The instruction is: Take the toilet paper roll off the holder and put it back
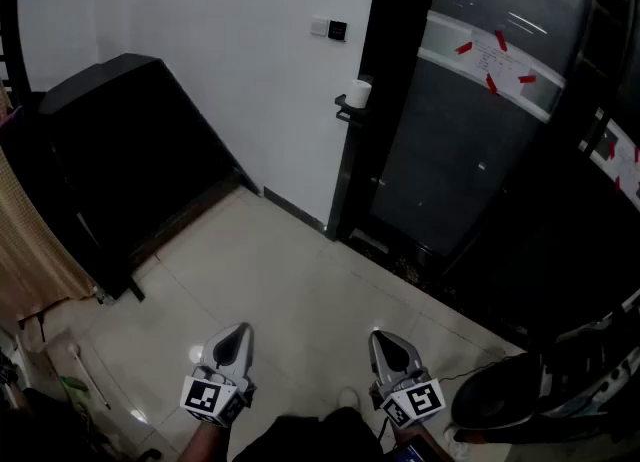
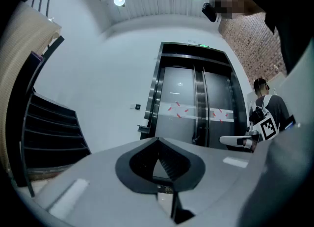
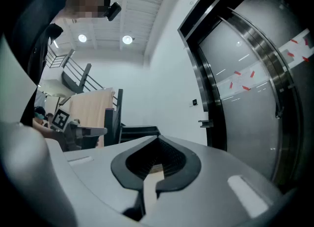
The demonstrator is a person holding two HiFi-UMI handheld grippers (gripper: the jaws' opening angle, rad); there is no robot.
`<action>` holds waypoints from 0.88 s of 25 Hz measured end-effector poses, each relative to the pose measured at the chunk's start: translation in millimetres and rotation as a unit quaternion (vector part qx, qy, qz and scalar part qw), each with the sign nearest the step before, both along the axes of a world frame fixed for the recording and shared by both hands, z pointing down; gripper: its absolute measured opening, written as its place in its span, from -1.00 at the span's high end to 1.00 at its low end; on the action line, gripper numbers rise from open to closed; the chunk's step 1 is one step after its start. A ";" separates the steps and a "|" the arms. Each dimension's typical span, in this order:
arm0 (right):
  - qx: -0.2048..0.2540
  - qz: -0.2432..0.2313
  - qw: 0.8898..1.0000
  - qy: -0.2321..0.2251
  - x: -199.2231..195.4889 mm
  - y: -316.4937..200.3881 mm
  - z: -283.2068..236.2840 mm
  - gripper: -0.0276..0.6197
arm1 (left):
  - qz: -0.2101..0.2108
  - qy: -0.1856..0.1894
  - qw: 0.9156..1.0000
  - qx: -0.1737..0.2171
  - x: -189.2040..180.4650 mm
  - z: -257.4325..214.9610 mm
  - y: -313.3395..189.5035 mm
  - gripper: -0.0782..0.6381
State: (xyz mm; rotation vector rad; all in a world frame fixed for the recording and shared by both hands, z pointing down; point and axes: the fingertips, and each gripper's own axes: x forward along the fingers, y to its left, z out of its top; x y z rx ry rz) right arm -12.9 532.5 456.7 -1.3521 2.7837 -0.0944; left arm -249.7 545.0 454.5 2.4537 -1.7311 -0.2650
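1. The left claw (image 1: 236, 335) has its jaws together on nothing, low over the tiled floor (image 1: 300, 290).
2. The right claw (image 1: 388, 342) is likewise closed and empty.
3. The toilet paper roll (image 1: 359, 93) sits on its holder (image 1: 345, 107) beside the dark door frame (image 1: 372, 100), well apart from the 2 claws.

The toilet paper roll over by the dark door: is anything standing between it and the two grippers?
Nothing visible does. The toilet paper roll sits on its holder at the dark door frame, well ahead of the left gripper and the right gripper; only floor tiles lie between them.
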 end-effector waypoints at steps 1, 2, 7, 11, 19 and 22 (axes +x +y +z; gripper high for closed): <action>0.000 0.001 1.000 0.000 0.7 -2.5 -0.4 0.87 | 0.001 0.000 1.000 -0.003 1.2 1.1 -1.1 0.78; 0.001 0.002 1.000 0.000 1.2 -5.2 -0.9 0.87 | 0.002 -0.001 1.000 -0.005 2.4 2.2 -2.6 0.78; 0.010 -0.010 1.000 -0.003 8.5 -25.5 -3.9 0.87 | -0.004 -0.010 1.000 -0.002 12.2 4.0 -25.0 0.78; 0.012 0.002 1.000 -0.025 34.5 -63.6 -0.9 0.87 | -0.001 -0.021 1.000 -0.001 37.1 -1.9 -55.7 0.78; 0.028 0.004 0.999 -0.040 87.8 -146.4 -8.4 0.87 | -0.008 -0.024 1.000 0.018 84.4 -13.6 -137.5 0.78; 0.026 0.011 0.999 -0.042 116.2 -171.5 -9.2 0.87 | -0.009 -0.017 1.000 0.021 107.4 -19.5 -164.9 0.78</action>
